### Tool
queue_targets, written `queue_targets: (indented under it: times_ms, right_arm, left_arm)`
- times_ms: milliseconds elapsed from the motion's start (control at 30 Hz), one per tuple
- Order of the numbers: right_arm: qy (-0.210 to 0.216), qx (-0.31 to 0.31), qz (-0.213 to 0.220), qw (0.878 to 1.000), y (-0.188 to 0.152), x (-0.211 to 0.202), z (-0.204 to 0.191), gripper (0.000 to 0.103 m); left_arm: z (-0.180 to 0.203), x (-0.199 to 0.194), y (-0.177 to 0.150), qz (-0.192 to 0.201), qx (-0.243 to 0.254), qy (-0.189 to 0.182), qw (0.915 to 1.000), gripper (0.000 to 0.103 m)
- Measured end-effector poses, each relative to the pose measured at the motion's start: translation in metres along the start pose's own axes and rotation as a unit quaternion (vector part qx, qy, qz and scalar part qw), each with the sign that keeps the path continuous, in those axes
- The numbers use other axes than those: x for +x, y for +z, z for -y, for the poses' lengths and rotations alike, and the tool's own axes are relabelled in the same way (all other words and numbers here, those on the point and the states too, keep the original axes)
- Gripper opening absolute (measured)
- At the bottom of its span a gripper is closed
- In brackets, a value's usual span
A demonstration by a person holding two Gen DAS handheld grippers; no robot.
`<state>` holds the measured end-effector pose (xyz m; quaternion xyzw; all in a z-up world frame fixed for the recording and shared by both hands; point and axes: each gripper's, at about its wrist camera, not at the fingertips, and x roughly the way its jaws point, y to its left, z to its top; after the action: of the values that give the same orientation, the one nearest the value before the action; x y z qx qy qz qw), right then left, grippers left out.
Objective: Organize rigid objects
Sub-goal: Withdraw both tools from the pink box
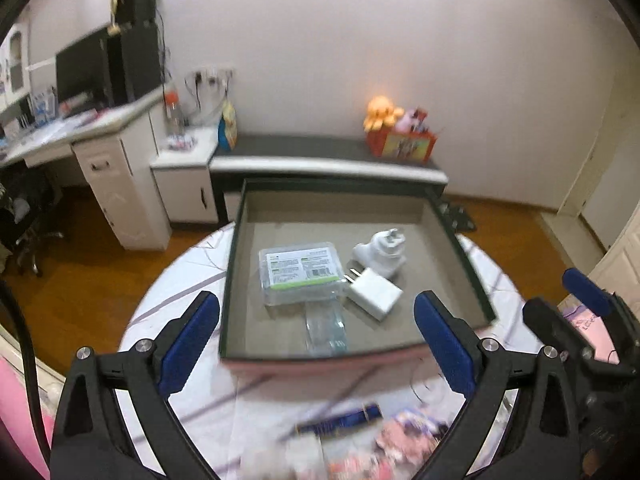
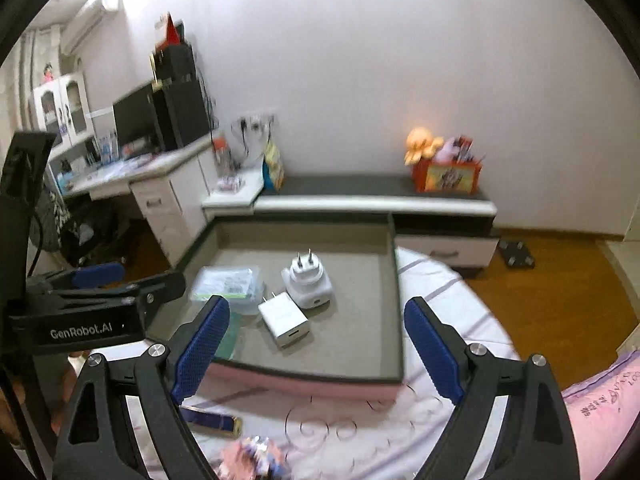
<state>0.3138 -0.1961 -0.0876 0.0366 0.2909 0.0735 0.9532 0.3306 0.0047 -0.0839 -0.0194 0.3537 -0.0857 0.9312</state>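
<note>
With the left gripper (image 1: 316, 340) wide and empty, the shallow dark-walled cardboard tray (image 1: 474, 276) already holds a clear plastic case (image 1: 301, 272), white square charger (image 1: 374, 294) and white round plug adapter (image 1: 384, 254). Right gripper (image 2: 316, 346) also wide, empty; next pick is probably the blue-and-gold bar (image 2: 212, 420) on the table, which calls for lowering onto it.

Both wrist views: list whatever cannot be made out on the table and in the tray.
- Left wrist view: the things on the table nearest the camera are motion-blurred; only a dark blue strip stands out.
- Left wrist view: print on the clear plastic case in the tray is too small to read.
- Right wrist view: the right gripper finger covers the flat clear packet.
</note>
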Motion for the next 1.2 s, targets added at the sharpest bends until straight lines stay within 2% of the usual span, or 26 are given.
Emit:
queue_targets:
  times_ms: [133,200,333,467,667,1000,1200]
  right_arm:
    - [-0.016,-0.012,0.058,0.998,-0.013,-0.06,-0.011,0.093]
    - [-0.02,-0.019,0.082,0.996,-0.021,-0.086,-0.018,0.103]
    - [-0.029,-0.037,0.122,0.991,-0.04,-0.134,-0.032,0.103]
    - [-0.038,-0.037,0.142,0.989,-0.057,-0.166,-0.036,0.103]
    - [-0.033,-0.033,0.163,0.985,-0.077,-0.203,-0.044,0.103]
    - [-0.044,-0.029,0.219,0.974,-0.109,-0.254,-0.045,0.103]
    - [-0.05,-0.034,0.228,0.972,-0.114,-0.259,-0.047,0.103]
  left_arm:
    - [0.011,-0.058,-0.027,0.06,0.008,0.003,0.9982,0.103]
    - [0.017,-0.086,-0.041,0.087,0.014,0.006,0.9961,0.103]
    - [0.023,-0.131,-0.069,0.123,0.027,0.013,0.9919,0.103]
    - [0.027,-0.166,-0.093,0.158,0.032,0.027,0.9865,0.103]
    - [0.038,-0.205,-0.124,0.19,0.033,0.042,0.9803,0.103]
    - [0.056,-0.256,-0.16,0.268,0.03,0.076,0.96,0.103]
    - [0.054,-0.259,-0.163,0.274,0.027,0.074,0.9585,0.103]
